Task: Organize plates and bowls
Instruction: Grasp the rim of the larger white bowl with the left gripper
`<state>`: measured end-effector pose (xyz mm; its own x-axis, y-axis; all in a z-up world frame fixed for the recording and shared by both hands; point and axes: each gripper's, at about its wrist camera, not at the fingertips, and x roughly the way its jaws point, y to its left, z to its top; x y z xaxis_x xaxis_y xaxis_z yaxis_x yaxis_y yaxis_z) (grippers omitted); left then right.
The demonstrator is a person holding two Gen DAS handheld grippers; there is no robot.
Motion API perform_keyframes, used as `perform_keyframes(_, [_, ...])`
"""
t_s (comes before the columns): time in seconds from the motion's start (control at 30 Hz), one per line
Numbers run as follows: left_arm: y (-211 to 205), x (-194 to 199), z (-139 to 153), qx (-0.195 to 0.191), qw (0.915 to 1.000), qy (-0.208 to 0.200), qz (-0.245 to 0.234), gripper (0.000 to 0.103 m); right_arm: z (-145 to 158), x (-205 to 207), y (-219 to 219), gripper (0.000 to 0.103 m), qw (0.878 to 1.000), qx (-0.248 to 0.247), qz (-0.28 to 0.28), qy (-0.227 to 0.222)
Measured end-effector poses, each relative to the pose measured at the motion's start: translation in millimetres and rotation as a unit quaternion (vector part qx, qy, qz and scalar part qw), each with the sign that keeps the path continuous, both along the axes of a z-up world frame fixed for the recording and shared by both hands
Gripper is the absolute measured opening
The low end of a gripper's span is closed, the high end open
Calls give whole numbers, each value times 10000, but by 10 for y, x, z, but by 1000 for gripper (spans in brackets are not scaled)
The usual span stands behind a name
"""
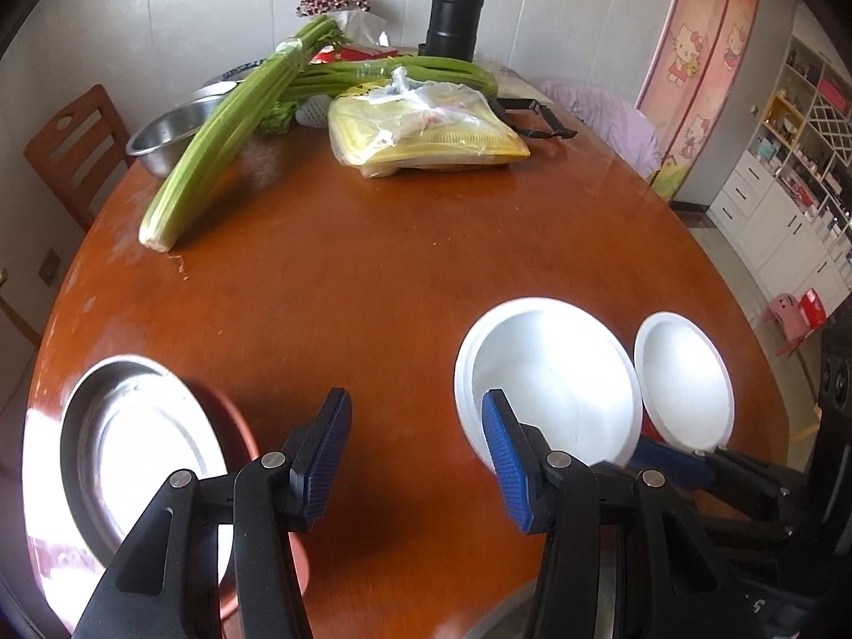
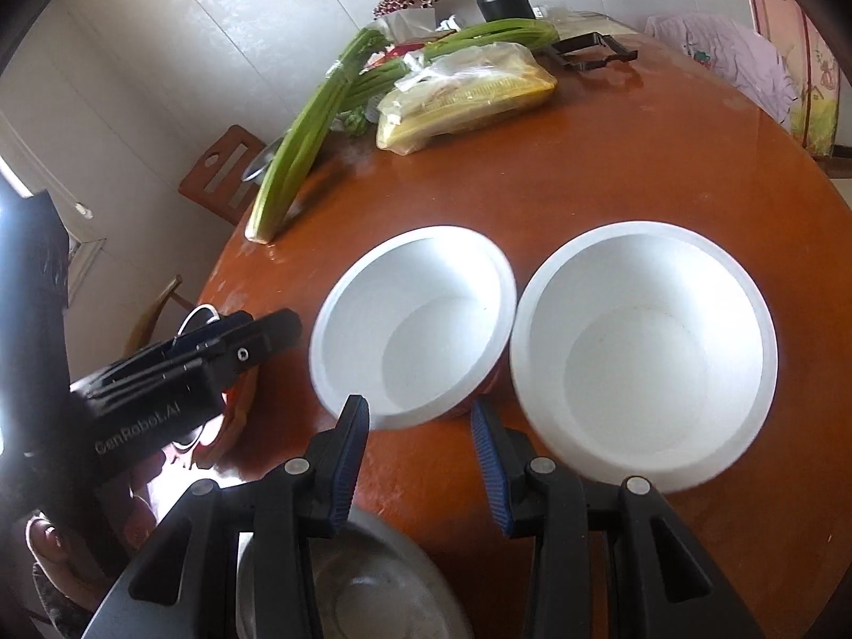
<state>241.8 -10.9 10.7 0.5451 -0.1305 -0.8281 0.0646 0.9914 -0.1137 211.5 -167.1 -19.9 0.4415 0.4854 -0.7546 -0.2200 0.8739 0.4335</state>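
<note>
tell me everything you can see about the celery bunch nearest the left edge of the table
The long pale green celery bunch lies flat on the round brown wooden table, its whitish cut root end toward the camera at the table's left edge. A clear band ties the stalks near the far end. Its far part lies across the rim of a steel bowl. Neither gripper touches it.

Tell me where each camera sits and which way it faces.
Left wrist: on the left gripper, angled down across the wooden table toward the celery; its fingers and the right gripper show.
Right wrist: on the right gripper, angled down at a white bowl beside a second white bowl; its fingers and the left gripper show.
Shared: both bowls, celery, yellow bag, black flask.
</note>
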Motion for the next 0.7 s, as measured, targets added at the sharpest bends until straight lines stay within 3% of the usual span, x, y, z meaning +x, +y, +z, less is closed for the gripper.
perform_keyframes(0.6, [-211,439,-285,-78,9985,540,-107,52,-6,281,103,40,9991,-392,117,-68])
perform_keyframes(0.7, [-225,472,-377,-204,9972,690,-180,36,-7,296,136,40,9983,-528,185,-161])
